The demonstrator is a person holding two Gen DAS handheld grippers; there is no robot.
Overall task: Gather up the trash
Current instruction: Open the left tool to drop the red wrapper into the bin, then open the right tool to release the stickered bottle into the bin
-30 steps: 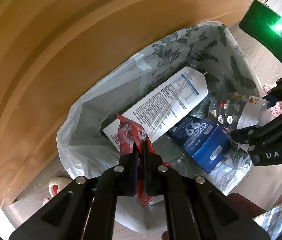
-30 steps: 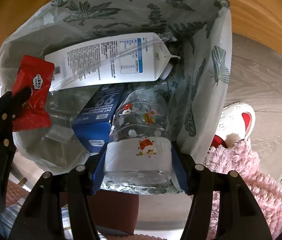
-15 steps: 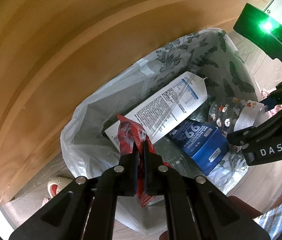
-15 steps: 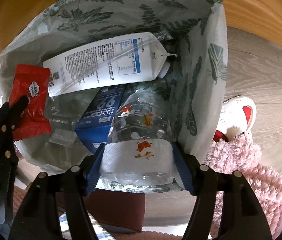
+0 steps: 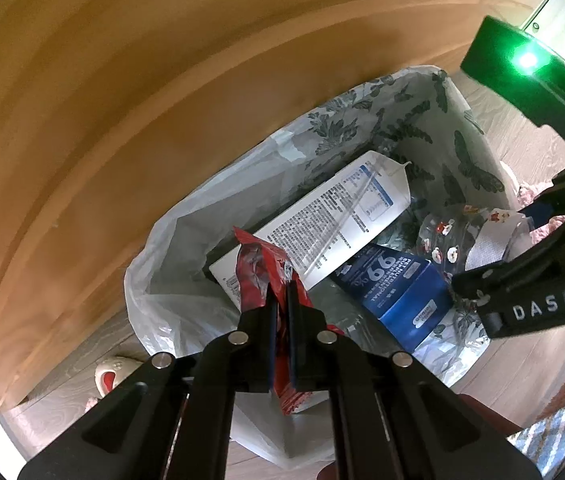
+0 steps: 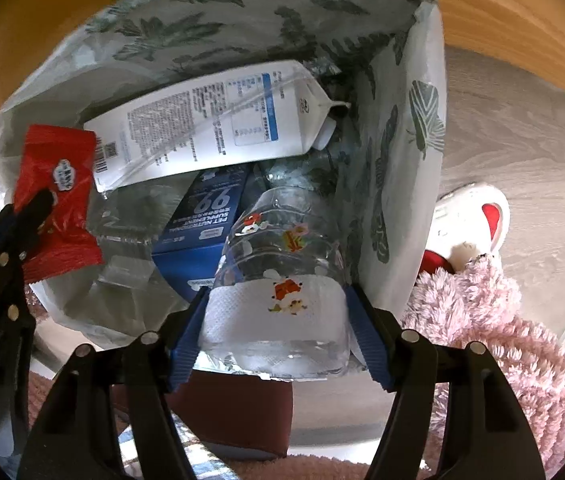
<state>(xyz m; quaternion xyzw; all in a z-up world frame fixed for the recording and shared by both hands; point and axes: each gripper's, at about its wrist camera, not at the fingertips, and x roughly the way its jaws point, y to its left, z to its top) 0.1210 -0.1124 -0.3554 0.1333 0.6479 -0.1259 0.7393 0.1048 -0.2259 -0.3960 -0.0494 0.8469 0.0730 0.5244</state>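
Note:
A white trash bag [image 5: 362,128] printed with grey leaves stands open below both grippers. In it lie a white carton [image 5: 334,224] and a blue box [image 5: 394,284]. My left gripper [image 5: 280,288] points straight down over the bag's near left part, shut on a red snack wrapper [image 5: 254,268]. The right wrist view shows that wrapper [image 6: 58,184] hanging at the left. My right gripper [image 6: 278,300] holds a clear plastic bottle [image 6: 282,240] with a white cartoon label over the bag's right side. Its jaws are closing, and the blue pads [image 6: 190,332] press on the bottle.
A curved wooden furniture side [image 5: 122,80] rises behind the bag. A white and red slipper [image 6: 470,216] lies on the grey wood floor to the bag's right, beside pink fluffy fabric [image 6: 482,320]. A maroon object [image 6: 234,412] sits below the bottle.
Both grips stay as they were. The bag has drifted slightly lower in the left wrist view, and the right view has rolled a little.

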